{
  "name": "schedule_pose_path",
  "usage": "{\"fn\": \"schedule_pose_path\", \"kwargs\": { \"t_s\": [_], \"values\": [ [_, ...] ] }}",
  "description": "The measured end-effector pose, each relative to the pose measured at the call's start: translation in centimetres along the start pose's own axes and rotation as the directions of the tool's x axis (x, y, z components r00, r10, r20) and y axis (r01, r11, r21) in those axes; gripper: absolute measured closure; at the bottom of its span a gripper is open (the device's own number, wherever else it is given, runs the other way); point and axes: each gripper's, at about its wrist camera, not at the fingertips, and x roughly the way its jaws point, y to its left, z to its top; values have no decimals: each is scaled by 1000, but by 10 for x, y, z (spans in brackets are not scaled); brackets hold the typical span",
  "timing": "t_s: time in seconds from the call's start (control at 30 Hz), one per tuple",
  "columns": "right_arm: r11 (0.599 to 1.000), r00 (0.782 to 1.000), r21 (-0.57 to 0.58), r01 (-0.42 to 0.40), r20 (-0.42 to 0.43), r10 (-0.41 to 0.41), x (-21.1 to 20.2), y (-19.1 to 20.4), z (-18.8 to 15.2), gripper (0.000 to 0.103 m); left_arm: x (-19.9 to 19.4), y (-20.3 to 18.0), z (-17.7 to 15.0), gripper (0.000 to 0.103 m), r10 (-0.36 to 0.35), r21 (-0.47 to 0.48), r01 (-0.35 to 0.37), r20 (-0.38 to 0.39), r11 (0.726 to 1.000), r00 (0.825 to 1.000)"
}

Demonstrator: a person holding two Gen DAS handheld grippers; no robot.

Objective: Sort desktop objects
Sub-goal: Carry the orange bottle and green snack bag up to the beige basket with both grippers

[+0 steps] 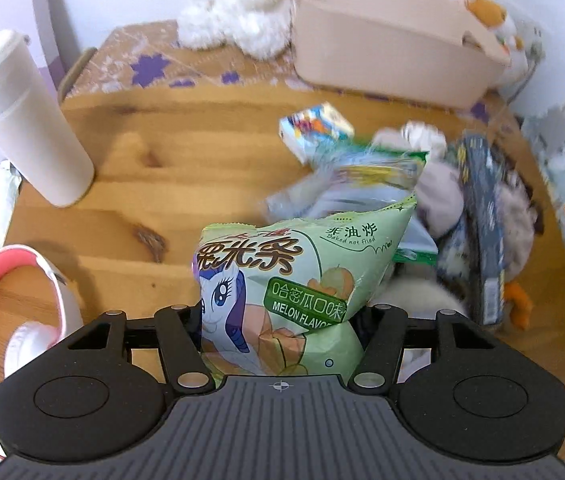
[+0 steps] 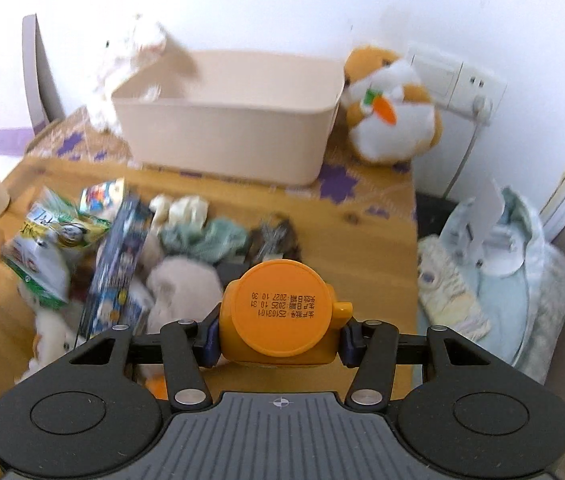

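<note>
My left gripper (image 1: 280,320) is shut on a green melon-flavour snack bag (image 1: 282,280) and holds it above the wooden table (image 1: 142,184). My right gripper (image 2: 280,336) is shut on an orange container (image 2: 282,312) with a printed date on its round end. A beige bin (image 2: 226,136) stands at the back of the table; it also shows in the left wrist view (image 1: 386,56). A heap of snack packs (image 2: 50,248), a dark blue box (image 2: 118,256), cloths (image 2: 202,236) and plush items lies in front of the bin.
A white tumbler (image 1: 22,120) stands at the left. Pink-and-white headphones (image 1: 22,304) lie at the front left. An orange-and-white plush toy (image 2: 390,108) sits right of the bin. A white plush (image 1: 234,4) sits behind. Light blue bedding (image 2: 502,280) lies off the right edge.
</note>
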Motion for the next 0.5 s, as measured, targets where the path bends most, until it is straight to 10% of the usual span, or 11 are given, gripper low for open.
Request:
{"fn": "schedule_pose_path", "kwargs": {
  "t_s": [0.5],
  "values": [
    [998, 991, -56, 27, 132, -20, -3, -14, 73, 53, -33, -12, 70, 43, -14, 33, 9, 170, 999, 985]
  ]
}}
